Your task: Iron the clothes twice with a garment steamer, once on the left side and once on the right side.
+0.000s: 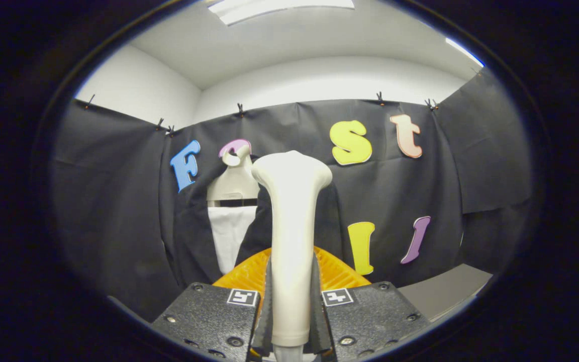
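Gripping the cream garment steamer upright at centre frame, gripper fingers pinching its handle from both sides, dark jacket on hanger beyond, left of centre, square black-white markers on fingers, no readable writing.

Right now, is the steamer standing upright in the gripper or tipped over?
Upright. The steamer rises straight between the fingers, its head on top, with the gripper shut on its handle.

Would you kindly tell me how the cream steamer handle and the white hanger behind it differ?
The steamer handle stands upright between the tool's fingers, both pressing on it; the hanger sits beyond them, against the booth wall. The handle is a plain tall shaft flaring at its top; the hanger has a hooked top and carries a dark jacket over a white shirt. Both are pale plastic.
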Available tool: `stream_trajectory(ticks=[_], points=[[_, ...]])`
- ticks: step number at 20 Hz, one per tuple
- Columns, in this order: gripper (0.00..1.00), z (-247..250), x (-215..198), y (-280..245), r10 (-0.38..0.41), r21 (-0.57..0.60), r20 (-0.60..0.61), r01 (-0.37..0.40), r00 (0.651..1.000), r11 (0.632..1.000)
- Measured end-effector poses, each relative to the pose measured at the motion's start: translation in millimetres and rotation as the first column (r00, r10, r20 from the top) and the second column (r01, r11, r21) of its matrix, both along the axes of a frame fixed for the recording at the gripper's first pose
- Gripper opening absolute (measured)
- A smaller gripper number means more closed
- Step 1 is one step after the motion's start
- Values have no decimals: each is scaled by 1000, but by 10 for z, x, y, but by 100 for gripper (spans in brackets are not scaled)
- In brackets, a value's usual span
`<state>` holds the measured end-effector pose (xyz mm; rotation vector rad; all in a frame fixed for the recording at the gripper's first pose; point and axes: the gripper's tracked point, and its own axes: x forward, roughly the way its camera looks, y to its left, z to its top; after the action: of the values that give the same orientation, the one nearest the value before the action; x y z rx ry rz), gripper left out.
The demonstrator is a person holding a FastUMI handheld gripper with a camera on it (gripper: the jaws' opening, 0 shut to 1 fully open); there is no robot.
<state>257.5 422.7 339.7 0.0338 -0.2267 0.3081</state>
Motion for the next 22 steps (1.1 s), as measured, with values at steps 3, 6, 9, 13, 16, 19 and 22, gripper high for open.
stream_trajectory(ticks=[3,6,9,13,16,19,22], points=[[33,-37,61,53,-25,-22,-4,25,1000,999],[33,-95,120,47,-53,-50,-9,52,999,997],[33,-190,114,42,-59,-69,-16,57,998,996],[33,-414,68,13,-69,-98,-18,67,997,993],[33,-688,82,26,-68,-113,-51,62,996,992],[33,-948,59,23,-70,-120,-72,61,995,991],[33,-1245,57,56,-70,-155,-99,54,993,986]])
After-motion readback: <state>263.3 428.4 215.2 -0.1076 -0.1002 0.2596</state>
